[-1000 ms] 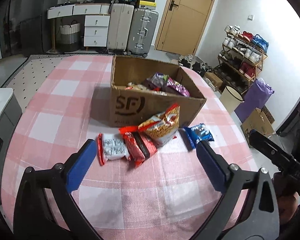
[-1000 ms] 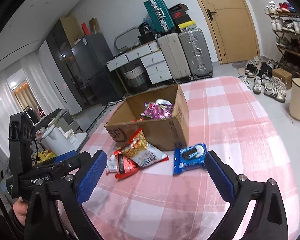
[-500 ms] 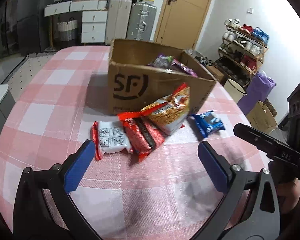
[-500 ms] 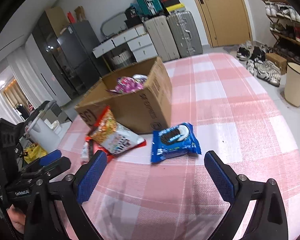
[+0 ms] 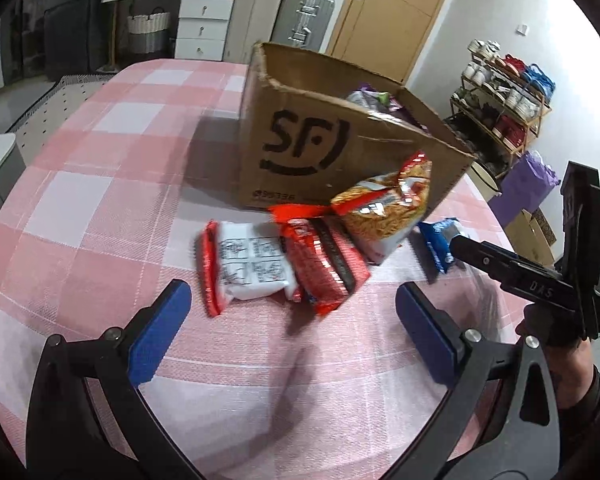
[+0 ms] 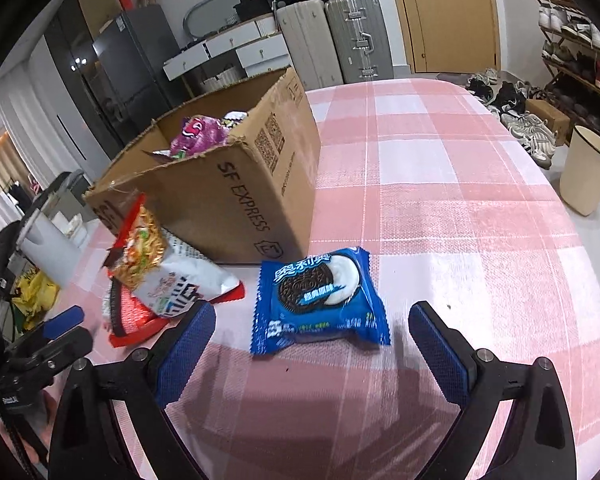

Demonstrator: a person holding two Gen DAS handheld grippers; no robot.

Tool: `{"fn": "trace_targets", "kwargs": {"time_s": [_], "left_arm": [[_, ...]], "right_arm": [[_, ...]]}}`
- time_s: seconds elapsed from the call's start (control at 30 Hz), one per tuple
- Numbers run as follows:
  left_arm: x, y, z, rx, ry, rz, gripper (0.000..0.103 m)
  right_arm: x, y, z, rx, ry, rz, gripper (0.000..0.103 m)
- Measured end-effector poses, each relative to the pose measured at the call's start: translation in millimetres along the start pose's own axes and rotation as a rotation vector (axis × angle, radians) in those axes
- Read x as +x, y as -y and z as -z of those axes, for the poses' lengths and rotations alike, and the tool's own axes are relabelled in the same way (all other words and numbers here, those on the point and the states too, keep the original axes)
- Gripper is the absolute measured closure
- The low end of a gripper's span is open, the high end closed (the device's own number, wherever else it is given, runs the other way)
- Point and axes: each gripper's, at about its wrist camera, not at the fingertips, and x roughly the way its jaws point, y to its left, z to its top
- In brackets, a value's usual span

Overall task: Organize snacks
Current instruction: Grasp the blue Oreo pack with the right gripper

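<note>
Left wrist: blue cookie pack [image 5: 440, 244] half behind right gripper [image 5: 500, 264].

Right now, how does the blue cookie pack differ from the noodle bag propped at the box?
The cookie pack lies flat on the tablecloth, apart from the box; the noodle bag stands tilted against the box and overlaps the red packs. The cookie pack is blue and smaller; the noodle bag is orange, red and white. Both are sealed, outside the box.

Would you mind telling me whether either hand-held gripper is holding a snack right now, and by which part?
Nothing is held. The left hand-held gripper and right hand-held gripper are both open, the right one just short of the blue cookie pack.
</note>
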Motion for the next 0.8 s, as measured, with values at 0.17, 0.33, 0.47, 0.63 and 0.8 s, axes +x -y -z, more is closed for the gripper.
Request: {"fn": "trace_targets", "kwargs": {"time_s": [0.17,0.33,0.47,0.63,0.8], "left_arm": [[9,-16,2,-0.030,-0.015,-0.014,0.001],[15,-26,0,-0.055,-0.022,-0.028,0.001],[19,-33,-4,-0.076,-0.022,-0.033,0.001],[23,-38,-9,-0.088,-0.026,-0.049,0.001],[31,-42,-11,-0.099,-0.045,-0.068,0.001]], "right_arm": [[22,-5,-5,-0.054,-0.060,0.073,0.028],[34,-14,-6,-0.126,-0.065,0.120,0.034],[37,-18,-5,-0.195,-0.058,0.086,0.053],[34,-5,-7,-0.159,-0.043,0.044,0.063],[25,-1,-2,-0.131,-0.031,-0.002,0.064]]}}
